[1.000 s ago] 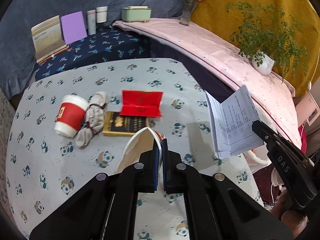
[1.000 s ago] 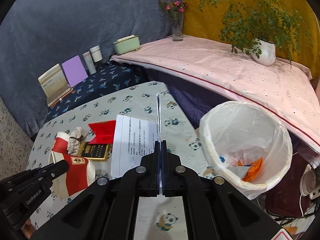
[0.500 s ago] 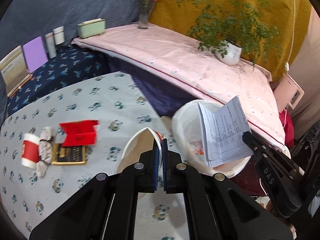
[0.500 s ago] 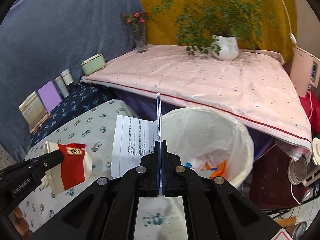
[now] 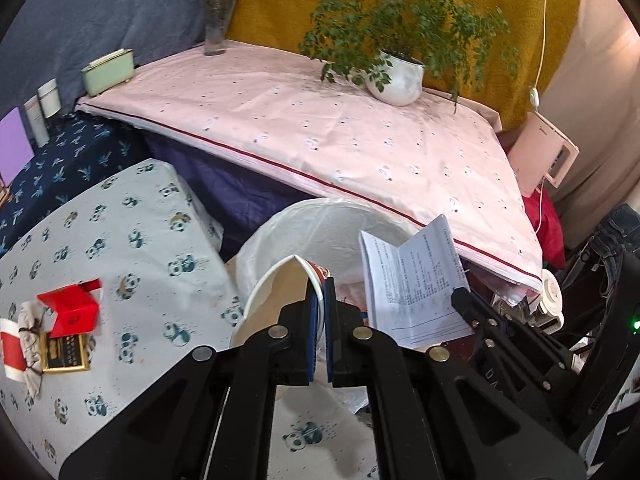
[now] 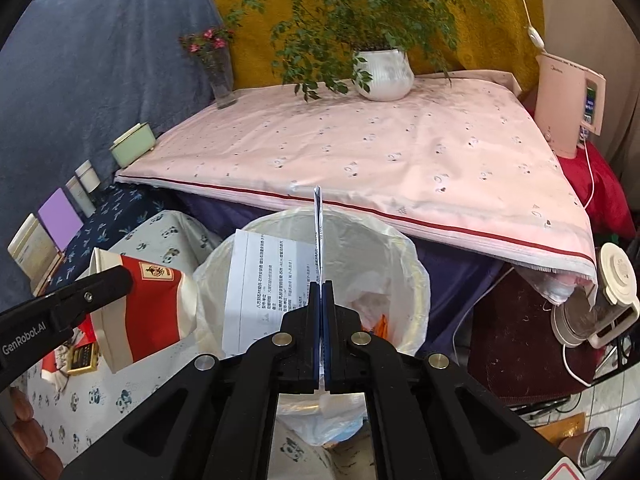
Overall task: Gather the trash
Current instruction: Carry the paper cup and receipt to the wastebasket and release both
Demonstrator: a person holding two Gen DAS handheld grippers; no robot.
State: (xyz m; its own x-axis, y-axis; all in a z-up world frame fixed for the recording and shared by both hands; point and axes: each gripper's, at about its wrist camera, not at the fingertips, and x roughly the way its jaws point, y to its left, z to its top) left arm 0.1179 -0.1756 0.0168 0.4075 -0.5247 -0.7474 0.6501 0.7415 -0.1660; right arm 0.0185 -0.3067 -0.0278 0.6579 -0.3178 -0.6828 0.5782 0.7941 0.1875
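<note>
My left gripper (image 5: pixel 319 300) is shut on the rim of a red and white paper cup (image 5: pixel 276 296) and holds it at the near left rim of the white-lined trash bin (image 5: pixel 320 224); the cup also shows in the right wrist view (image 6: pixel 148 312). My right gripper (image 6: pixel 321 300) is shut on a folded printed paper sheet (image 6: pixel 260 284), held over the bin (image 6: pixel 404 260). The sheet shows in the left wrist view (image 5: pixel 412 280). Scraps lie inside the bin.
On the panda-print table (image 5: pixel 140 240) lie a red box (image 5: pixel 72 312), a gold and black packet (image 5: pixel 66 354), a tied grey cloth (image 5: pixel 30 328) and another red cup (image 5: pixel 12 348). A pink-covered table (image 6: pixel 380 160) with a potted plant (image 6: pixel 384 72) stands behind the bin.
Both grippers have moved right from over the table to the bin, carrying the cup and the paper. The bin now lies directly under the paper.
</note>
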